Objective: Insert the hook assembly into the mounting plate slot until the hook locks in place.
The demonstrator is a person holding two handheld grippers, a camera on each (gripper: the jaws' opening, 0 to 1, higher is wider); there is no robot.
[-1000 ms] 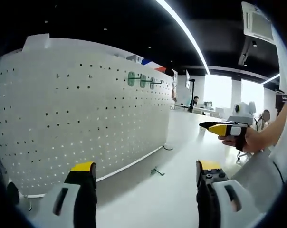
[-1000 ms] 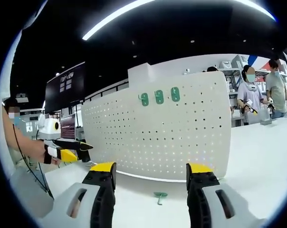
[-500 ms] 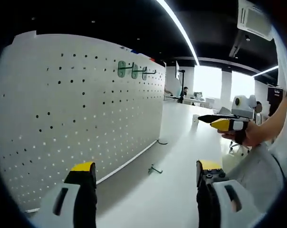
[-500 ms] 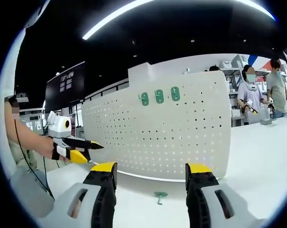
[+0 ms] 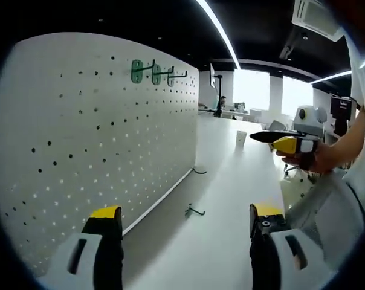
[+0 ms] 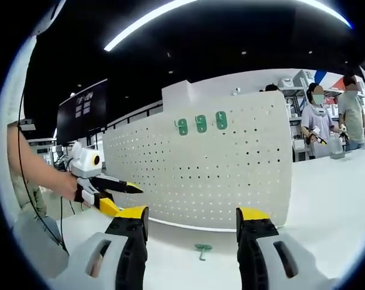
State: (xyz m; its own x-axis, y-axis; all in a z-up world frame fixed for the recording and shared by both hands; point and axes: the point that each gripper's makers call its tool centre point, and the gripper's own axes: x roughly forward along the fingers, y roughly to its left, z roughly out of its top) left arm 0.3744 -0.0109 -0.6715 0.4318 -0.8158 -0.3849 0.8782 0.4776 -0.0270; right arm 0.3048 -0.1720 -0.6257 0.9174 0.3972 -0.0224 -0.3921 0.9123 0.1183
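Left hand-held gripper (image 6: pixel 119 196) now nearer the pegboard (image 6: pixel 200 175), jaws apart and empty, right hand-held gripper (image 6: pixel 191 220) likewise open, green hook (image 6: pixel 202 249) lying on white bench (image 6: pixel 327 199), dark-ceilinged office.

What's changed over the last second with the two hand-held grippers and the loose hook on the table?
The left hand-held gripper moved in toward the white pegboard. The small green hook stayed on the white table, ungrasped; the right hand-held gripper barely moved.

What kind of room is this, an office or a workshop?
Probably an open-plan office or lab used as a test space. A white pegboard with green hooks stands on a long white table, strip lights run overhead, and people work at benches behind.
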